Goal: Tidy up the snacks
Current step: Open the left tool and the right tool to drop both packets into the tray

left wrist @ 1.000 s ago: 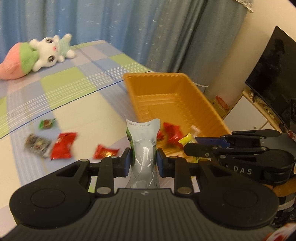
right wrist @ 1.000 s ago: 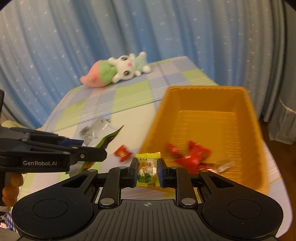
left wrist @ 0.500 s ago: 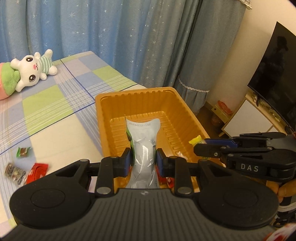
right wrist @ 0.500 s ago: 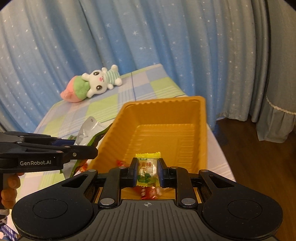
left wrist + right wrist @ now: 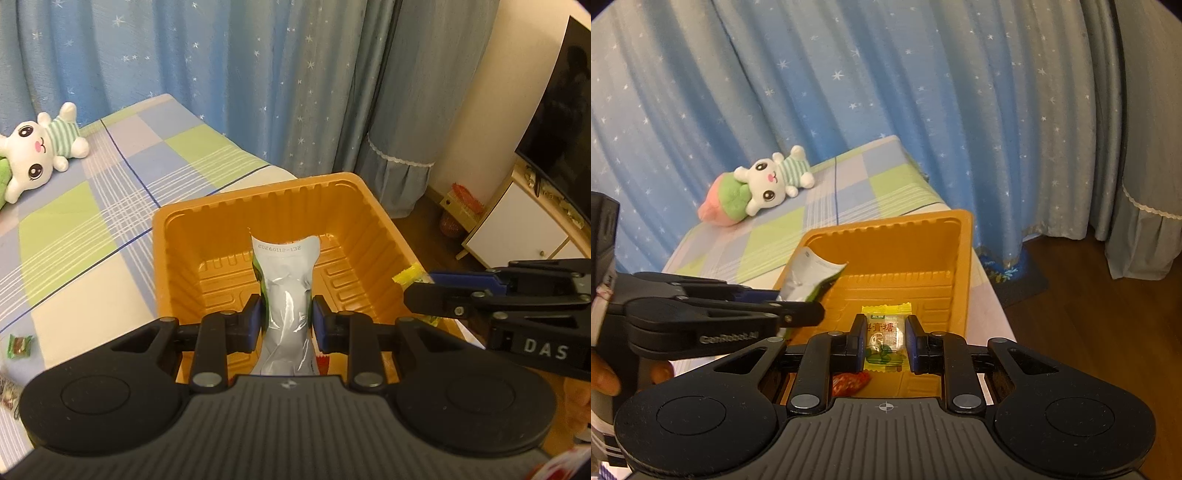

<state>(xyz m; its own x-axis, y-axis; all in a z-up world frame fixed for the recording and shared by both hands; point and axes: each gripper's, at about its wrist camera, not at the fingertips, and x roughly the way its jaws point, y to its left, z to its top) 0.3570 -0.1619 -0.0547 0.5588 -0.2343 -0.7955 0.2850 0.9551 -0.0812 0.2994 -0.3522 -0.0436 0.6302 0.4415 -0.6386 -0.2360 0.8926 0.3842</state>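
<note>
Bed, orange bin [image 5: 221, 221] ahead | left hand-held gripper [image 5: 286, 320] clamps silver pouch [image 5: 286, 288] | right hand-held gripper [image 5: 885, 341] grips yellow candy [image 5: 885, 338] | risk: crowded tips colliding on release.

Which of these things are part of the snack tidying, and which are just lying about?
Part of the job:
orange tray
silver pouch, held by left gripper
yellow candy, held by right gripper
green candy on the bedspread

Lying about:
plush bunny
curtains
television
</note>
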